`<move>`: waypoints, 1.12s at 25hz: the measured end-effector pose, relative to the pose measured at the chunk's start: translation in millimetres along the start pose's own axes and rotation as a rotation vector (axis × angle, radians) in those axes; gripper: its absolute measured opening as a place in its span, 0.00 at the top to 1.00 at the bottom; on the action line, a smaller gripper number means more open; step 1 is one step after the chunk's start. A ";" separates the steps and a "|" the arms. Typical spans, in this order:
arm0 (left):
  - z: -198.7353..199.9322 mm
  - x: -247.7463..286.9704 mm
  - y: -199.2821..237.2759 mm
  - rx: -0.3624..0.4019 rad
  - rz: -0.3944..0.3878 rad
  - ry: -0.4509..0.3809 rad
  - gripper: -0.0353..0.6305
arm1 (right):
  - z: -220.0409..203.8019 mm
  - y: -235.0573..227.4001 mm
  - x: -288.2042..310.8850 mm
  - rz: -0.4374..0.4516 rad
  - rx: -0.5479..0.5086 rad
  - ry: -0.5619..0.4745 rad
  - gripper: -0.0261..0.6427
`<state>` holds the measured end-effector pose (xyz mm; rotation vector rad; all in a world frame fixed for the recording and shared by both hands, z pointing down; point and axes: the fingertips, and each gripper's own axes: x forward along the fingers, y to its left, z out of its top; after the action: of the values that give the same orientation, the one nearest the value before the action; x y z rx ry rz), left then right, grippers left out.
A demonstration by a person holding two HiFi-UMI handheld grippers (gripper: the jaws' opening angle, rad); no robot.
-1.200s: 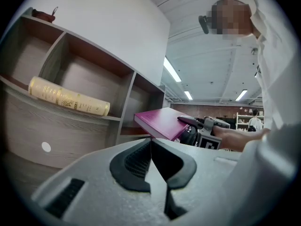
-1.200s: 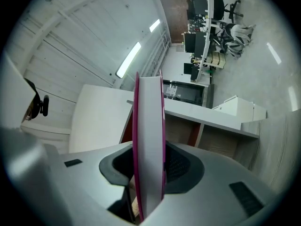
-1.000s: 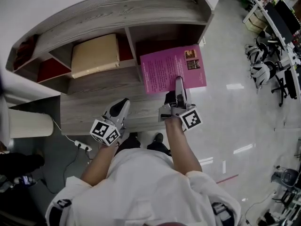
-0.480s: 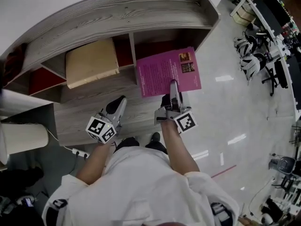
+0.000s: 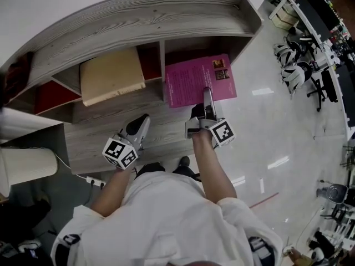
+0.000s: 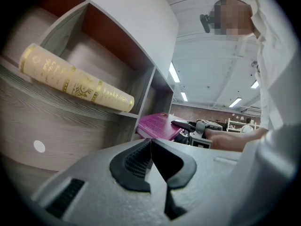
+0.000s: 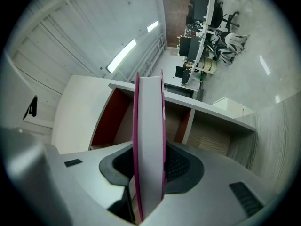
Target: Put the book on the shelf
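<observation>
Book (image 5: pixel 191 79) clamped edge-on in right gripper (image 5: pixel 208 100) jaws | left gripper (image 5: pixel 140 124) jaws closed, empty

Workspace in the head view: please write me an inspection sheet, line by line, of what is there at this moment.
Surface: grey wood shelf unit with open compartments.
Job's things: pink book, flat at the mouth of the right compartment.
Clutter: cream book lying in the middle compartment.
Grippers: right gripper clamped on the pink book's near edge; left gripper shut, empty.
Cables: white power strip with its cord on the floor.
Surroundings: glossy floor; helmets on desks at the right.
</observation>
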<state>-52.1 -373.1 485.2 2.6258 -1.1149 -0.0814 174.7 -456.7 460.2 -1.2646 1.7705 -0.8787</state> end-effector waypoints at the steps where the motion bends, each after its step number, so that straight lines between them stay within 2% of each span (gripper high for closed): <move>1: 0.9 -0.4 0.7 0.002 0.002 -0.003 0.92 | 0.0 -3.2 1.8 -0.009 0.005 -0.002 0.75; 7: 6.8 0.4 6.1 0.006 0.017 -0.010 0.92 | -1.0 -16.9 21.2 -0.075 0.057 -0.001 0.75; 11: 7.2 -0.8 6.8 0.004 0.029 -0.017 0.92 | -3.0 -12.1 37.1 -0.052 0.156 -0.017 0.75; 28: 13.4 -10.4 11.7 0.005 0.075 -0.050 0.92 | -3.9 -20.2 73.6 -0.089 0.198 0.007 0.75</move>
<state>-69.6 -376.6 475.1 2.5962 -1.2305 -0.1291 164.6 -532.3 465.1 -1.2180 1.5989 -1.0824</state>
